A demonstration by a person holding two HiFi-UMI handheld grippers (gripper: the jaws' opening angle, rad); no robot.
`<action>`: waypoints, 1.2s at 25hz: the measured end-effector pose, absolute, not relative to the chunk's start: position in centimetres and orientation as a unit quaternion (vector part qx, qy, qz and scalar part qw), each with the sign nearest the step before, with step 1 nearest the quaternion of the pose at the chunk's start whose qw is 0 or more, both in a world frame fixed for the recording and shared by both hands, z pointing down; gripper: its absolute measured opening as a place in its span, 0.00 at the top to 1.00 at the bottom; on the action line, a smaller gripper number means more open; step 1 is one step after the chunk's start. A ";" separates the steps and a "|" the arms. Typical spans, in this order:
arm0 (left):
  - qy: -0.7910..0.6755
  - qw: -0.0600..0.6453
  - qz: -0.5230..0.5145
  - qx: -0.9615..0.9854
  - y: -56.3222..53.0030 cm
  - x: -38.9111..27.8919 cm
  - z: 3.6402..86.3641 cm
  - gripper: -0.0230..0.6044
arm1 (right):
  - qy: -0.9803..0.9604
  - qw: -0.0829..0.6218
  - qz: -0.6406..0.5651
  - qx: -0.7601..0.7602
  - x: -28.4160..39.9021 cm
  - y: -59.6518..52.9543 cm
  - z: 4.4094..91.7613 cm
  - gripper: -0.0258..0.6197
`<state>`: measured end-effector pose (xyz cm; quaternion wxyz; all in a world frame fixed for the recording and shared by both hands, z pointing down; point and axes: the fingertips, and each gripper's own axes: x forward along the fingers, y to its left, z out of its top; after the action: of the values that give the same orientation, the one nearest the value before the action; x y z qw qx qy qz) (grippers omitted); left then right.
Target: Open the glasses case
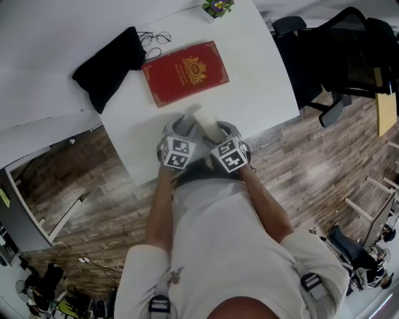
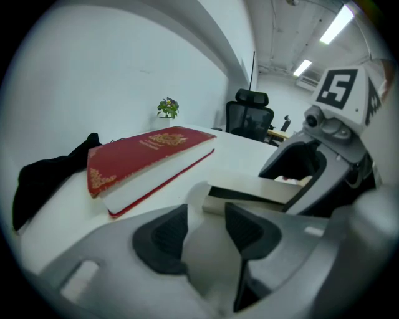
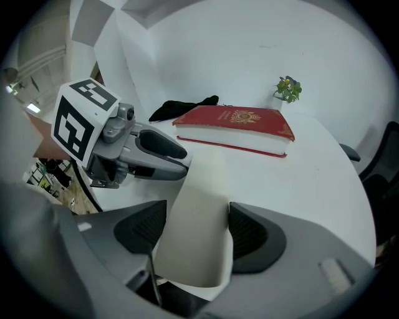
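Observation:
A cream glasses case (image 1: 201, 115) lies near the white table's front edge (image 1: 128, 156), held between both grippers. In the right gripper view, my right gripper (image 3: 190, 225) is shut across the body of the glasses case (image 3: 199, 193). The left gripper (image 3: 156, 152) meets the case's far end there. In the left gripper view, my left gripper (image 2: 202, 233) is shut on a pale flap of the case. Beyond it, the glasses case (image 2: 255, 190) shows a dark slit under its lid, with the right gripper (image 2: 312, 162) around it. In the head view, the left gripper (image 1: 181, 124) and right gripper (image 1: 219, 131) stand side by side.
A red book (image 1: 185, 73) lies just beyond the case. A black cloth (image 1: 109, 65) and a pair of glasses (image 1: 154, 38) lie at the back left. A small potted plant (image 1: 217, 7) stands at the far edge. A black office chair (image 1: 336, 62) stands right of the table.

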<state>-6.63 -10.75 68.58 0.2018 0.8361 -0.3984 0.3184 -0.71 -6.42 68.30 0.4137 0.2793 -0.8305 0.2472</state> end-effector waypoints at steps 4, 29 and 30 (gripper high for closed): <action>-0.399 0.204 0.317 0.836 -10.8 -6.7 68.7 0.66 | -0.831 0.410 0.250 0.281 -0.6 -6.5 68.2 0.47; -0.402 0.205 0.312 0.836 -10.7 -6.7 68.6 0.66 | -0.835 0.388 0.250 0.299 0.1 -6.9 66.4 0.56; -0.402 0.205 0.312 0.836 -10.7 -6.7 68.6 0.66 | -0.835 0.388 0.250 0.300 0.1 -6.9 66.4 0.56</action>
<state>-6.68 -10.71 68.64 0.2045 0.8363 -0.4015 0.3124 0.12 -6.91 66.37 0.3883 0.2996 -0.8348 0.2501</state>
